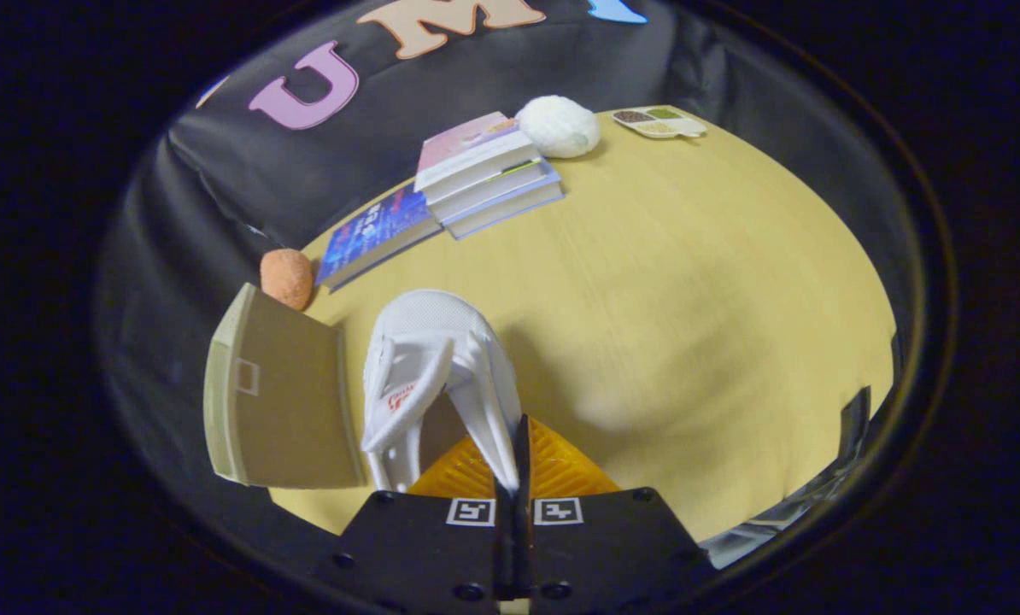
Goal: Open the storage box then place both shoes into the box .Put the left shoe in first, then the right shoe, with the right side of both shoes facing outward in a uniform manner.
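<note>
Black cloth walls enclose a pale wooden tabletop [689,282] on which the scene is set. At the near edge, the tool [515,478] has its fingers drawn together on the thin collar wall of a white shoe [429,376], pinching that single edge of the upper; the shoe hangs ahead of the fingers with its toe pointing away and its orange sole [561,470] showing beneath. Just beside the shoe, on its left, stands the storage box [279,401], a tan cardboard piece whose open or closed condition cannot be judged from this angle. Beyond lie a stack of books [484,175], a white fluffy ball [559,125], an orange ball [287,278] and a small sectioned tray [659,123]. Handling judgement: the shoe appears light, with a soft mesh upper that folds under pressure and a stiffer sole; a collar grip is likely adequate for lifting, though the shoe may swing or rotate about the pinch, so orientation should be checked before lowering it into the box.
</note>
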A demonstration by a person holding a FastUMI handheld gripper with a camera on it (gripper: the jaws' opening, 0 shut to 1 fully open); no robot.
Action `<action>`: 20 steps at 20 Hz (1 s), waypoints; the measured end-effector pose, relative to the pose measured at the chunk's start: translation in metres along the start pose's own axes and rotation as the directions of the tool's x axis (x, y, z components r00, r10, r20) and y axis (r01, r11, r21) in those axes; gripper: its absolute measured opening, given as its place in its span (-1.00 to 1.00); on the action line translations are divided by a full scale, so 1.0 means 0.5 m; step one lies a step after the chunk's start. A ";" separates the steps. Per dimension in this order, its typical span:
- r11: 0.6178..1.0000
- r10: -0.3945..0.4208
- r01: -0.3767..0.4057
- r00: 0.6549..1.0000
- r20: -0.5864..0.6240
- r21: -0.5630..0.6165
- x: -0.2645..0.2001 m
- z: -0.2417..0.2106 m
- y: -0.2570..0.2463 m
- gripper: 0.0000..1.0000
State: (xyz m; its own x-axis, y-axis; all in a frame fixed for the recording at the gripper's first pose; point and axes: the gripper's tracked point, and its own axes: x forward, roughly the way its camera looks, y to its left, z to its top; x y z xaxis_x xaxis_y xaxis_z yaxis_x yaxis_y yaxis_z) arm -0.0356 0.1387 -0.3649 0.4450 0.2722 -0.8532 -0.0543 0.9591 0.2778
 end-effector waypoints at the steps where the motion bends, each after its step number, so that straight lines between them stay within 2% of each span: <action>1: 1.000 0.029 -0.029 1.000 0.003 0.005 -0.013 0.007 0.031 -0.95; 7: 0.978 0.188 -0.183 0.981 0.039 -0.102 -0.091 0.070 0.234 -0.94; 11: 0.942 0.303 -0.290 0.951 0.056 -0.167 -0.132 0.119 0.383 -0.95; 15: 0.910 0.387 -0.374 0.921 0.045 -0.178 -0.148 0.138 0.507 -0.95; 18: 0.914 0.392 -0.385 0.919 0.032 -0.131 -0.117 0.132 0.556 -0.95; 20: 0.938 0.326 -0.316 0.944 0.052 -0.140 -0.070 0.127 0.555 -0.95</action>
State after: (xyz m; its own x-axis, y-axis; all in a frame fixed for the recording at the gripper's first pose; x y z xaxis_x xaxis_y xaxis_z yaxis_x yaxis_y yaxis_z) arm -0.0097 0.3902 -0.2300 0.4486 0.5654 -0.6922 -0.3163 0.8248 0.4687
